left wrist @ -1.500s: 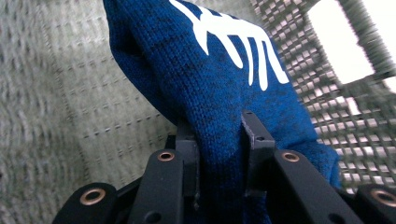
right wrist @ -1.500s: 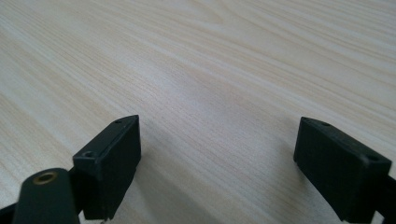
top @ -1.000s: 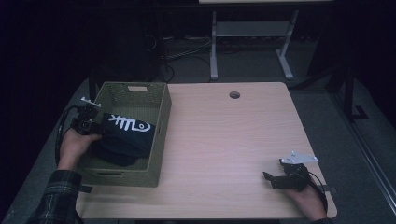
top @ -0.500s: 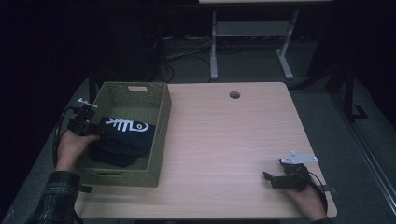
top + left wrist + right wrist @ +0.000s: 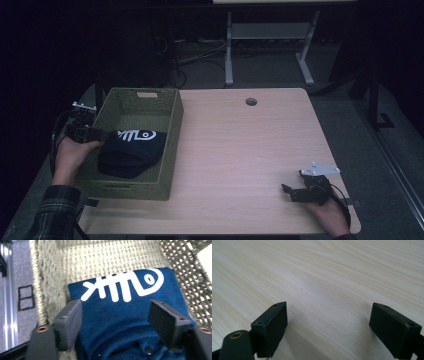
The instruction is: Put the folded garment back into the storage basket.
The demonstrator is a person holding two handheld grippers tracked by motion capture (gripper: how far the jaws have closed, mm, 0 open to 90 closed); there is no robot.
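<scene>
- High view: the folded dark cloth (image 5: pixel 131 152) lies inside the basket (image 5: pixel 172 130) at the table's left edge, so the putting-in looks done; what seems left is drawing the left gripper (image 5: pixel 95 134) clear. It hangs at the basket's left wall, at the cloth's edge. The right gripper (image 5: pixel 290 192) rests on the table (image 5: pixel 240 150) near its front right corner, well apart from the basket. A cable hole (image 5: pixel 251 101) sits toward the far edge; nothing stands between the hands.
- Left gripper view: the jaws have just been opening and stand wide, the blue cloth (image 5: pixel 125 312) with its white fish-bone print between them but not pinched. The basket's woven wall (image 5: pixel 47 285) is close on the left, the one thing to snag on.
- Right gripper view: jaws wide apart, nothing between them, bare wood (image 5: pixel 324 277) below.
</scene>
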